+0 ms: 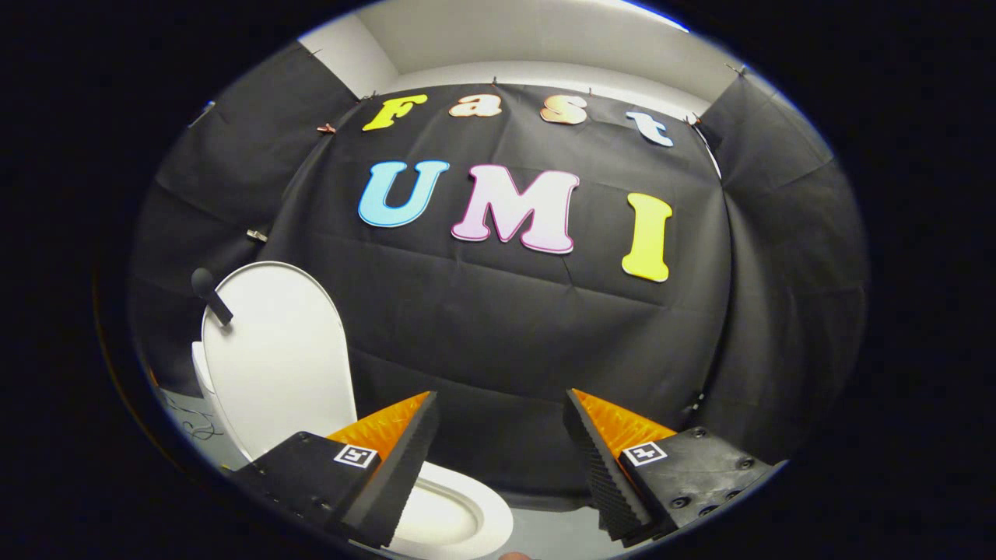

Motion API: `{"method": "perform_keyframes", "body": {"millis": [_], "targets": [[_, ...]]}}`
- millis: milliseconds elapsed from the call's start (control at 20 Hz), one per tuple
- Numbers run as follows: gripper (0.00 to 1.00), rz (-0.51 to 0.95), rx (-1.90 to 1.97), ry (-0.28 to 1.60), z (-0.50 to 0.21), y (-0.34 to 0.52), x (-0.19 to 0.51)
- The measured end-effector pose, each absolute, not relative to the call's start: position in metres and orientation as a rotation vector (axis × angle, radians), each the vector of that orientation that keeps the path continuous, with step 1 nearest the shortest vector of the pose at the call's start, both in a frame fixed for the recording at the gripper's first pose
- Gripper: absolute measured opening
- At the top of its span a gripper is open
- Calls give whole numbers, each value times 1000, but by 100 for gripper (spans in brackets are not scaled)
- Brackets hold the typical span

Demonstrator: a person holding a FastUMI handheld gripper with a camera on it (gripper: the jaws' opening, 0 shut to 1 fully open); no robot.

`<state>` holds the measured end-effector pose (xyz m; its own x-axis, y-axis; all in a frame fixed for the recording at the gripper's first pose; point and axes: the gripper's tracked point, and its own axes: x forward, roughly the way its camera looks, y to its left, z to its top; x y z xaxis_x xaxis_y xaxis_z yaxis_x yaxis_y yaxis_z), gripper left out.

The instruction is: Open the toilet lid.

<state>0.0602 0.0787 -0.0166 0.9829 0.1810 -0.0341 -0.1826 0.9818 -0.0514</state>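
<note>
We're looking into a mock bathroom set up inside a recording booth, with creased black cloth (506, 327) hanging as its walls under a plain white ceiling (537, 39). A white ceramic toilet (467, 509) is sitting against that cloth, its smooth white oval lid (272, 358) standing upright. Small clips (327, 128) are pinning the cloth up along the top edge.

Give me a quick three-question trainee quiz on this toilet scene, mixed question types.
1. True or false: the toilet lid stands raised.
2. The gripper fingers are: A) clamped on the lid, B) open and empty, C) shut on the handle.
3. Fill in: the small dark handle sits near the lid's ____ edge.

Key: 1 true. 2 B, apart, with the black cloth wall beyond them and the seat just below. 3 top.
</note>
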Motion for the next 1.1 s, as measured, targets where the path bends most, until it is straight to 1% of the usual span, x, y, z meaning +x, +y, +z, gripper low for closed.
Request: {"method": "perform_keyframes", "body": {"millis": [150,300,600,900,1100], "targets": [[98,192,-37,-4,-11,85,63],[98,209,-89,18,-27,91,65],[99,251,-82,14,-28,100,63],[98,248,-79,38,-33,99,62],[98,283,-46,60,-40,109,55]]}}
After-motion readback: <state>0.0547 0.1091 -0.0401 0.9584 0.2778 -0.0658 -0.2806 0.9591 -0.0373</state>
